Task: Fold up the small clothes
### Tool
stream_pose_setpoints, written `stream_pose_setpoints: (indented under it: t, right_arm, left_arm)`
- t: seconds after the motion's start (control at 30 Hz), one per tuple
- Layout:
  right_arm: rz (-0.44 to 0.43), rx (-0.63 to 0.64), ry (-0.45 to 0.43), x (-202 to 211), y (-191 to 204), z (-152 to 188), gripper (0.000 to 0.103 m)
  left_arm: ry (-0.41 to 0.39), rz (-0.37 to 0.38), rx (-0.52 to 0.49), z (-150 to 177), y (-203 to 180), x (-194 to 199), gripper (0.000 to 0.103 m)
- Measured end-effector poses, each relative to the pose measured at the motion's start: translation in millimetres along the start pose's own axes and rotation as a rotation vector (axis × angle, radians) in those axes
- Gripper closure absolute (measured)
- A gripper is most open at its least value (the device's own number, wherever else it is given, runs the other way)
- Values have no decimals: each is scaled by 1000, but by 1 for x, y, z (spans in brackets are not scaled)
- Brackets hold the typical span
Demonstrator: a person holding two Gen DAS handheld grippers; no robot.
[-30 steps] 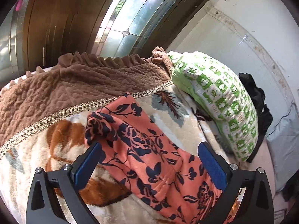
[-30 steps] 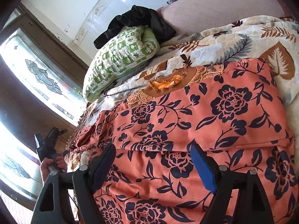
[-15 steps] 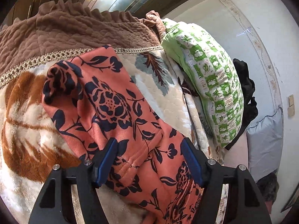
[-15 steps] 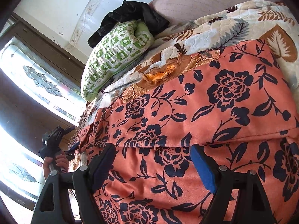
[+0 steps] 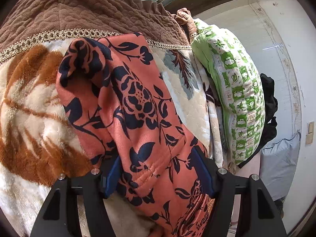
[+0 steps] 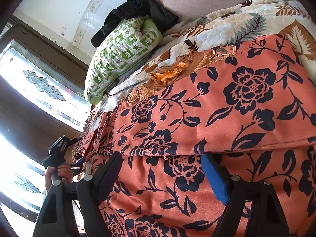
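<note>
Floral garment [image 5: 138,118] between closing left gripper [image 5: 160,172] pads.

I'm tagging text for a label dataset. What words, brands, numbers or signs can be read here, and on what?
None can be read.
The green-and-white pillow shows leaf and flower pictures only, no letters.
The floral garment carries no visible tag or label.

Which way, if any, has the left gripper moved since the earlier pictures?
Yes: the left gripper has come down toward the blanket, jaws closing around the floral garment.
</note>
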State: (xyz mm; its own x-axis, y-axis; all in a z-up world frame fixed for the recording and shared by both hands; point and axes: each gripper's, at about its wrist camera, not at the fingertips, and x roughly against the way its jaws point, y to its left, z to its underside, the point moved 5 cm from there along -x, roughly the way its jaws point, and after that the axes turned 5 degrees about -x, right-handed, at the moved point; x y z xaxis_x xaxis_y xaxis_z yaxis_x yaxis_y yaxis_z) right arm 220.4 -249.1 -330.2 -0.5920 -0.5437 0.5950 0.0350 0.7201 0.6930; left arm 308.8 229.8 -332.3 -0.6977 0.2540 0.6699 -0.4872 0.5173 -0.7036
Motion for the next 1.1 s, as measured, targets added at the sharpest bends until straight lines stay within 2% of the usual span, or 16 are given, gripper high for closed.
stream_pose_setpoints:
  t: [0.03, 0.1, 0.17, 0.3, 0.4, 0.5, 0.6, 0.67, 0.73, 0.77, 0.8, 0.83, 0.9, 0.97, 1.03, 1.1]
  right_arm:
    - [-3, 0, -1, 0, 0, 0, 20]
    - [-8, -4, -10, 2, 0, -1, 26]
    - [-14, -2, -15, 4, 0, -1, 33]
    - [-32, 12, -23, 9, 7, -2, 34]
    - [-61, 6, -26, 10, 12, -4, 34]
    - [-141, -63, -2, 7, 12, -10, 34]
    - [-259, -201, 36, 3, 1, -18, 33]
    - [-328, -320, 57, 0, -14, -22, 24]
    - [-385, -446, 74, -5, -34, -24, 21]
    - [-403, -498, 77, -8, -43, -26, 20]
    - [-417, -532, 97, -13, -50, -26, 20]
    - [-437, -554, 113, -16, -53, -27, 20]
    - [-448, -563, 113, -15, -52, -31, 20]
    - [-412, -528, 142, -17, -46, -32, 20]
    - [-384, -488, 147, -17, -39, -31, 20]
    - [-337, -431, 147, -17, -32, -31, 21]
  left_arm:
    - [-9, -7, -5, 0, 0, 0, 54]
    - [1, 6, -23, 2, -4, -6, 97]
    - [-1, 21, -40, 7, -10, -9, 96]
    - [-61, 95, -172, 21, -51, 2, 96]
    - [-11, 187, -297, 59, -99, -2, 96]
    - [124, 304, -411, 123, -144, -19, 96]
    - [279, 402, -511, 197, -176, -32, 96]
    - [371, 426, -567, 242, -188, -40, 96]
    - [464, 392, -596, 279, -185, -52, 95]
    - [527, 324, -601, 294, -176, -62, 90]
    - [625, 243, -594, 308, -164, -74, 69]
    - [747, 174, -573, 321, -148, -84, 60]
    - [823, 203, -582, 322, -144, -75, 60]
    - [886, 146, -669, 314, -142, -53, 56]
    - [828, 214, -662, 285, -143, -30, 55]
    - [683, 224, -656, 242, -145, -14, 50]
